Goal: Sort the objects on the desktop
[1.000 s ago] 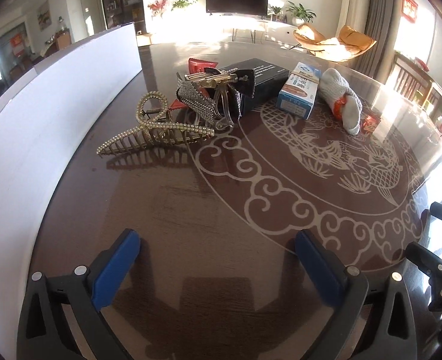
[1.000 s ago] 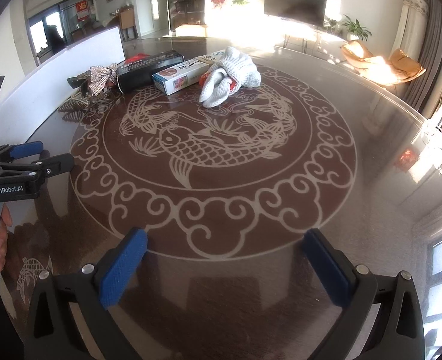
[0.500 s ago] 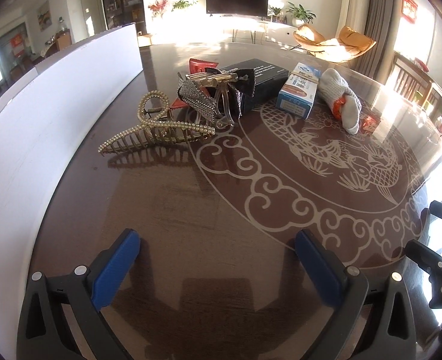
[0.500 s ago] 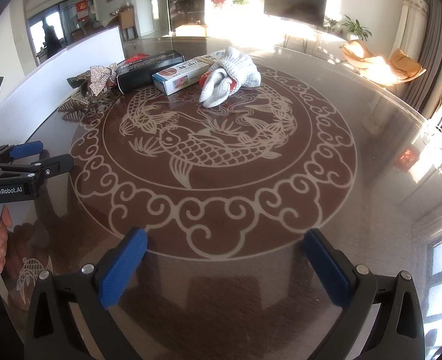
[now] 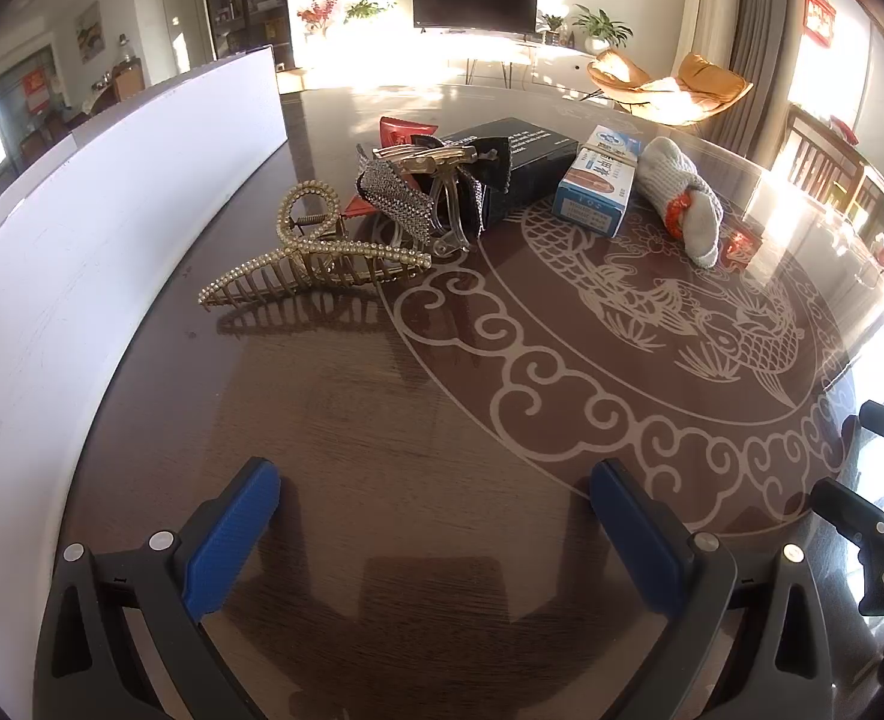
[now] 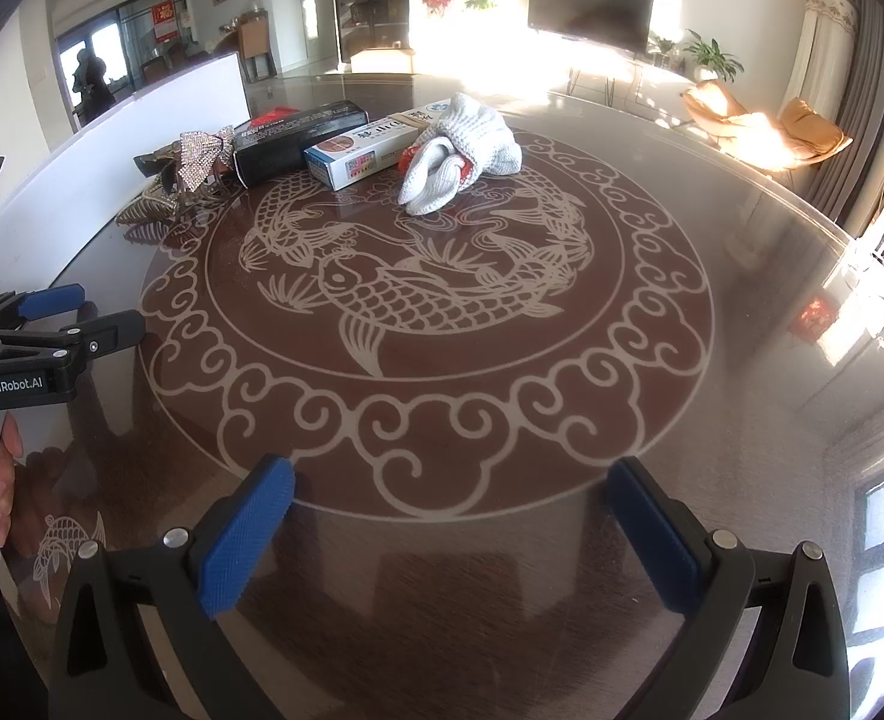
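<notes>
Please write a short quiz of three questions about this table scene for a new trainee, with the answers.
1. True or false: the left gripper is shut on the gold hair claw.
2. Which thing lies between the black box and the white glove? A) red packet B) blue and white box C) sparkly bow clip
3. Fill in: the right gripper holds ______.

Key
1. False; it is open and well short of the hair claw.
2. B, the blue and white box.
3. Nothing; its jaws are open above the bare table.
</notes>
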